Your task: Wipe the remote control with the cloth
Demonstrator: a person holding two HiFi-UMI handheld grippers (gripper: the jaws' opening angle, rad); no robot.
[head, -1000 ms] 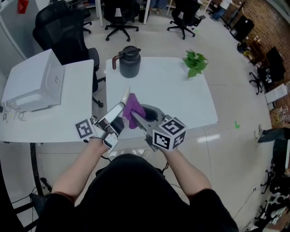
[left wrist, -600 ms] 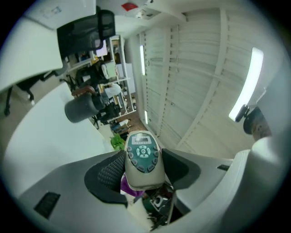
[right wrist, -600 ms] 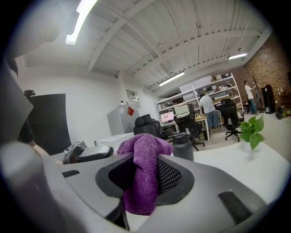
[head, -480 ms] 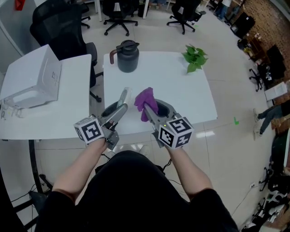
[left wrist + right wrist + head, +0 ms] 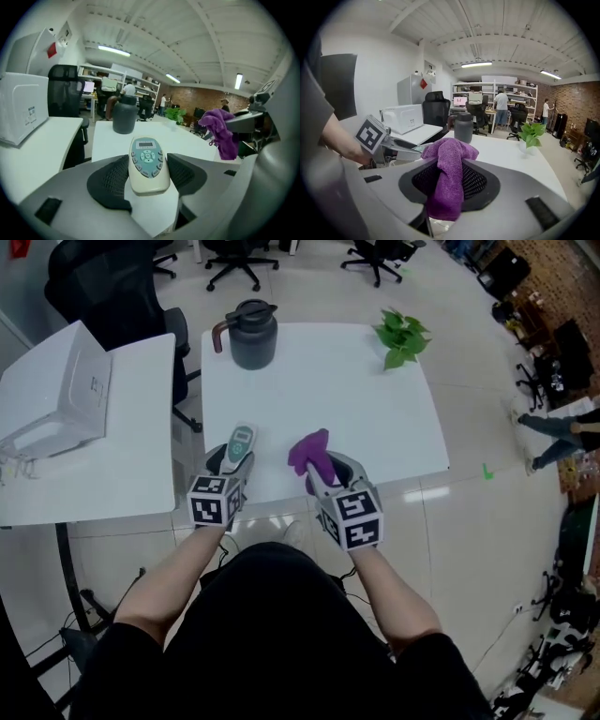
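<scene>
A cream remote control (image 5: 240,443) with a teal button face is clamped by its sides in my left gripper (image 5: 234,461), face up, over the near edge of the white table (image 5: 366,418). In the left gripper view the remote (image 5: 147,163) sits between both pads, pointing away from me. My right gripper (image 5: 321,471) is shut on a purple cloth (image 5: 310,452), which bunches above the jaws. The cloth (image 5: 449,178) hangs down between the pads in the right gripper view. Cloth and remote are a short gap apart, side by side.
A dark grey jug (image 5: 249,334) stands at the table's far left and a small green plant (image 5: 401,337) at the far right. A white box-like machine (image 5: 52,395) sits on the neighbouring table to the left. Office chairs stand beyond.
The cloth was against the remote a second ago; now the grippers have drawn apart and back toward the table's near edge. The remote has turned from tilted edge-on to face up.
</scene>
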